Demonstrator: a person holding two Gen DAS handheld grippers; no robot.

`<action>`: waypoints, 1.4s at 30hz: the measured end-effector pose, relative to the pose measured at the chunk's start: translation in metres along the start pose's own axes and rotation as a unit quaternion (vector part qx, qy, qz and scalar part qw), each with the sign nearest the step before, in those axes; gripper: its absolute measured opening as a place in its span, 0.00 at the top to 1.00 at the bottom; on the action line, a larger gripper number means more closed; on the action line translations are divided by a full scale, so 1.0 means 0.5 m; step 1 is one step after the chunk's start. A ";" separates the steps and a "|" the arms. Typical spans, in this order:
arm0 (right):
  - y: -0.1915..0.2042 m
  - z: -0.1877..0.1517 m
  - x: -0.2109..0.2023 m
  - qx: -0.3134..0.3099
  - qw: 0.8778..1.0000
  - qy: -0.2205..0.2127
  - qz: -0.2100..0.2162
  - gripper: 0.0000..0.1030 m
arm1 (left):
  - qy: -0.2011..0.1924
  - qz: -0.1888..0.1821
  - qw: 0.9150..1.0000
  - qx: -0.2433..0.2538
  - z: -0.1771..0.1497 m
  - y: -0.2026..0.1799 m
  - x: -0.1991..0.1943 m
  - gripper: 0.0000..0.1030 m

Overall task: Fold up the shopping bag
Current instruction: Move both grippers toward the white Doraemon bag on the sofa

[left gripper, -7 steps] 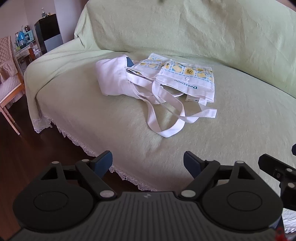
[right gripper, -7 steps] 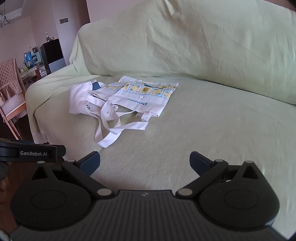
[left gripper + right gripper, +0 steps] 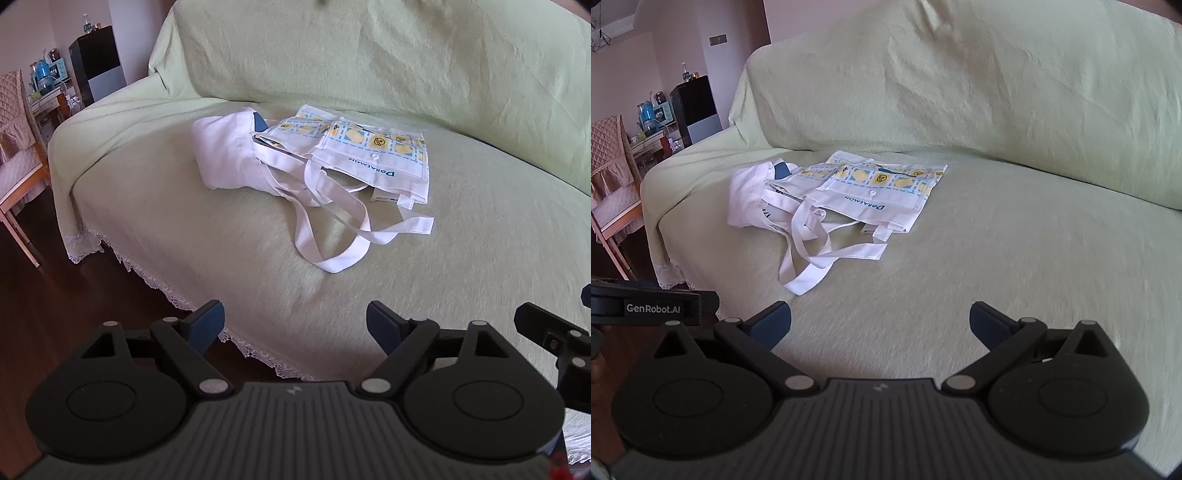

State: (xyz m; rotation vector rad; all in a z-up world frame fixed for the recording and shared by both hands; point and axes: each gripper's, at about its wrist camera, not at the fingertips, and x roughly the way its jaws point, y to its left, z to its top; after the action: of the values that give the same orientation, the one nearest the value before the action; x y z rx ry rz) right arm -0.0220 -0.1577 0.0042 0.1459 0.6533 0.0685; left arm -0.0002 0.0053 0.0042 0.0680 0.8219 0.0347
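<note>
Rumpled on the green-covered sofa [image 3: 258,258], well beyond both wide-open, empty grippers: Doraemon tote bag [image 3: 882,192], straps [image 3: 332,236] sprawled loose toward sofa's front edge. Little changed since a moment ago; slightly nearer.

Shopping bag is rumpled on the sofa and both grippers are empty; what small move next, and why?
Probably bring the open left gripper forward toward the loose handle loop. The white shopping bag lies crumpled, its straps tangled toward the sofa cover front edge, and neither gripper touches it yet.
</note>
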 end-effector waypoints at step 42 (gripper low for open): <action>0.061 0.123 0.056 -0.029 0.997 -0.066 -0.011 0.01 | -0.126 0.001 0.992 0.005 0.043 0.026 -0.061 0.16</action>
State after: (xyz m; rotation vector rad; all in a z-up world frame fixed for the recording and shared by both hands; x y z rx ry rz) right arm 0.0371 -0.1313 0.0407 0.0862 0.5198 0.0569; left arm -0.0049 0.0156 0.0421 0.0799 0.5694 0.0233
